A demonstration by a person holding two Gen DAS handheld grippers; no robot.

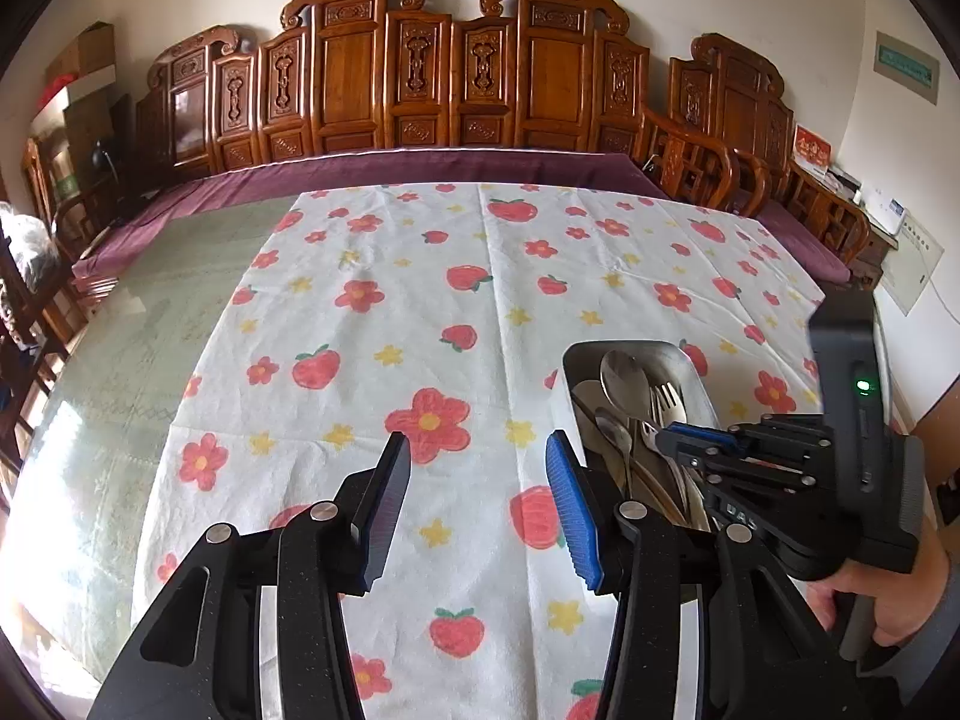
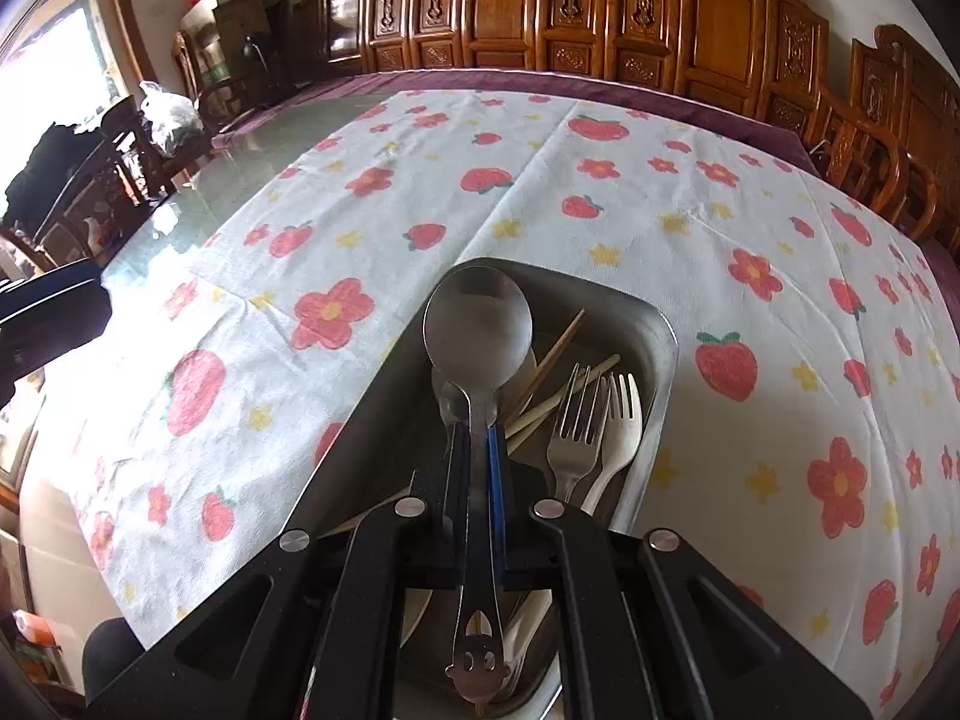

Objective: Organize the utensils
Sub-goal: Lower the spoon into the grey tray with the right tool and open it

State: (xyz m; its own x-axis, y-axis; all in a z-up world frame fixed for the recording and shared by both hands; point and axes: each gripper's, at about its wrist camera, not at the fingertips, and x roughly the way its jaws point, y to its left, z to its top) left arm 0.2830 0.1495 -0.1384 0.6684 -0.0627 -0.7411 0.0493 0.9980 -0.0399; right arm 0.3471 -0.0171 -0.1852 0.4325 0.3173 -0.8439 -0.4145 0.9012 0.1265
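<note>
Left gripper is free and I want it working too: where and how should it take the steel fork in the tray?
Grip the steel fork on its narrow neck just below the tines, coming from above with the fingers across the handle. It lies flat in the metal tray, tines pointing away, the white fork tight against its right side, so finger room looks scarce. The left gripper is open; the right gripper holds the spoon.

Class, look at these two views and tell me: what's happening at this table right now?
A person is sorting cutlery with two handheld grippers. The right gripper is shut on a large metal spoon, holding it by the handle over a metal tray of forks, spoons and chopsticks. The left gripper is open and holds nothing, above the flowered tablecloth beside the tray.
</note>
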